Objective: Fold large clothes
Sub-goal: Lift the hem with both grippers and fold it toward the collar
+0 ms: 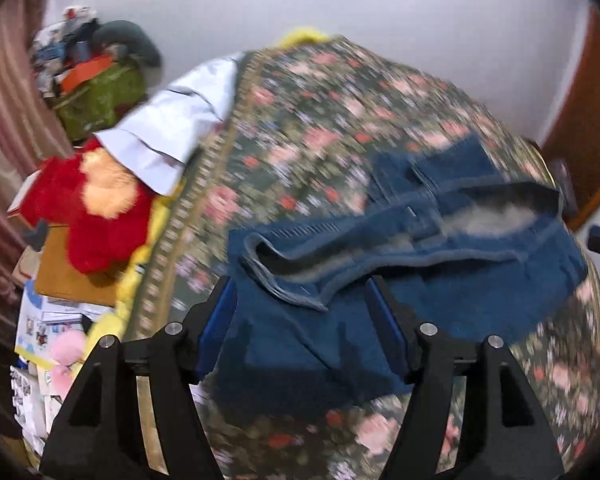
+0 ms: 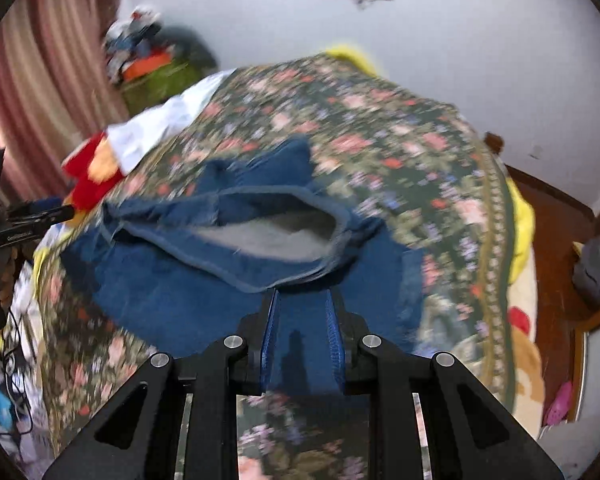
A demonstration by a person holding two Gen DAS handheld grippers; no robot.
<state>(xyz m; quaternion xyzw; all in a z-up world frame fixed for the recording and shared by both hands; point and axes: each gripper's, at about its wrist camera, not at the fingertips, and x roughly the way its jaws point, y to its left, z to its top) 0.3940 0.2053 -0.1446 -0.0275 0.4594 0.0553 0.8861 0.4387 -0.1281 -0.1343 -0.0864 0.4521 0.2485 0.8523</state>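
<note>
A pair of blue jeans [image 1: 420,272] lies on the floral bedspread [image 1: 320,120], waistband open and showing a pale lining. It also shows in the right wrist view [image 2: 204,288]. My left gripper [image 1: 300,292] is open, its jaws wide apart over the denim near the waistband's left corner. My right gripper [image 2: 302,300] is partly open, jaws fairly close, with blue denim lying between the fingers just below the waistband. Both views are motion blurred. The left gripper body shows at the left edge of the right wrist view [image 2: 24,220].
A white garment [image 1: 172,132] and a red plush toy [image 1: 92,208] lie at the bed's left edge. A green bag with clutter [image 1: 100,92] stands by the striped curtain [image 1: 4,100]. Boxes and papers [image 1: 44,340] lie on the floor at left. A wooden floor [image 2: 556,232] is at right.
</note>
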